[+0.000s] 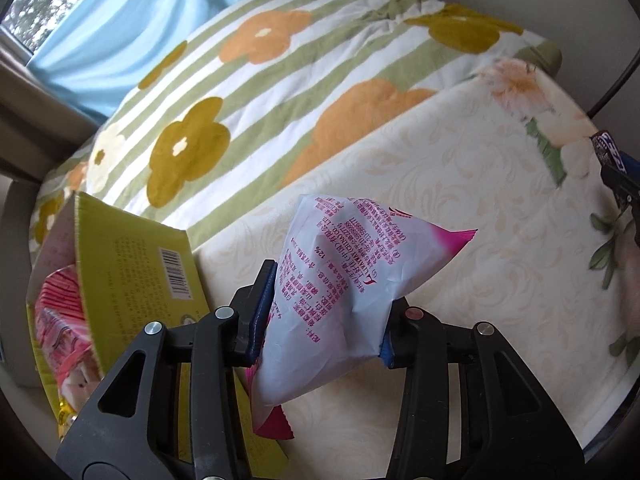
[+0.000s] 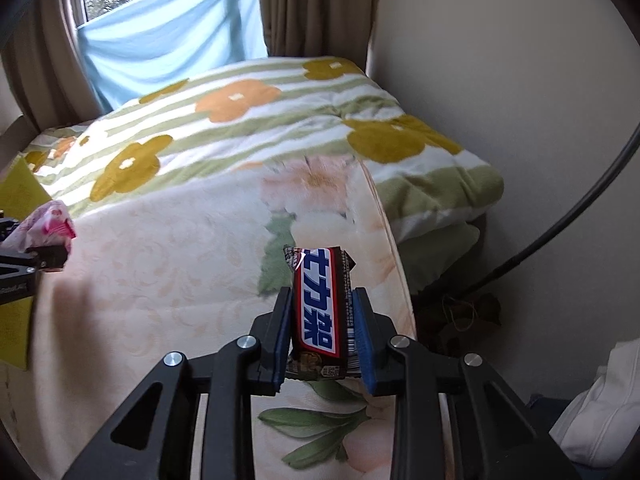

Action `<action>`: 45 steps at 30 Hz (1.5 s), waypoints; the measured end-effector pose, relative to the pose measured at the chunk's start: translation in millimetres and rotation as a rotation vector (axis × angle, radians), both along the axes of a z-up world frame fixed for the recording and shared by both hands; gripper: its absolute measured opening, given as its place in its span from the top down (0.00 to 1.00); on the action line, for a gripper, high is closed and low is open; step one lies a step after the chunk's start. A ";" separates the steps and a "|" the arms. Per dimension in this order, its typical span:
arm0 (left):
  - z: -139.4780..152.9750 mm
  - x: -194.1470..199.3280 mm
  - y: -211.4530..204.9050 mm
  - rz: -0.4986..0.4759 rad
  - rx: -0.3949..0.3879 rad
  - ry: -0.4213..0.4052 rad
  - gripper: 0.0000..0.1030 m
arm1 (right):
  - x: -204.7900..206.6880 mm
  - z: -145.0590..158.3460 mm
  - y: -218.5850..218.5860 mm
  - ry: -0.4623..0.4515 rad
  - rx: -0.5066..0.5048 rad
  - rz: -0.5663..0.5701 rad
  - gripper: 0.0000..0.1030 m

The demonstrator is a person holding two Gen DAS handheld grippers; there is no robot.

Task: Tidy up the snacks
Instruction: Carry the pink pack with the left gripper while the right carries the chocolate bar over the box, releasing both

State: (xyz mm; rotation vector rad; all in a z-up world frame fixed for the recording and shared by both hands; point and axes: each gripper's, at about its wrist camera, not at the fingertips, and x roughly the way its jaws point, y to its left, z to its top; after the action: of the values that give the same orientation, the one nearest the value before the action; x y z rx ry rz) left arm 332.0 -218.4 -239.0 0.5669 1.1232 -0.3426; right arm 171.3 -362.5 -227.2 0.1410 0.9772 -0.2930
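Note:
My left gripper (image 1: 326, 308) is shut on a white and pink snack packet (image 1: 344, 276), held above the cream bed sheet (image 1: 460, 216). To its left stands an open yellow-green cardboard box (image 1: 132, 264) with several pink snack packs (image 1: 60, 312) inside. In the right wrist view my right gripper (image 2: 323, 312) is shut on a brown chocolate bar (image 2: 320, 308) with a white, red and blue label, lifted off the sheet (image 2: 168, 264). The left gripper with its packet (image 2: 50, 220) shows at the left edge there, and the bar and right gripper (image 1: 614, 168) show at the right edge of the left wrist view.
A striped floral blanket (image 2: 240, 120) covers the far half of the bed. A blue cloth (image 2: 168, 36) hangs at the window behind it. The bed's right edge drops to a dark floor with a black cable (image 2: 560, 216) and white fabric (image 2: 600, 412) by the wall.

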 end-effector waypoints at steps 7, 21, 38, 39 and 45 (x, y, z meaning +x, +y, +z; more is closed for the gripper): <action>68.7 -13.4 1.5 0.074 -0.123 -0.096 0.63 | -1.8 59.6 6.6 -0.082 0.029 0.100 0.74; 189.4 -48.5 103.6 0.366 -0.281 -0.316 0.63 | 22.1 175.4 84.7 -0.269 0.083 0.503 0.74; 157.6 -18.9 327.2 0.543 -0.270 -0.267 0.63 | 79.1 169.6 293.3 -0.229 0.223 0.697 0.74; 151.4 -13.6 335.3 0.537 -0.266 -0.253 0.63 | 82.5 167.0 302.2 -0.221 0.226 0.691 0.74; 119.8 17.5 360.8 0.458 -0.240 -0.177 0.60 | 95.9 145.8 335.9 -0.165 0.244 0.626 0.74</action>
State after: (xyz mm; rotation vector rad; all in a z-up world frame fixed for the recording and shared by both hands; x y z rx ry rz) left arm 349.4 142.4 -119.2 0.1159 0.9895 -0.0262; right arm 267.2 -26.6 -81.4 0.0740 0.8444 0.4079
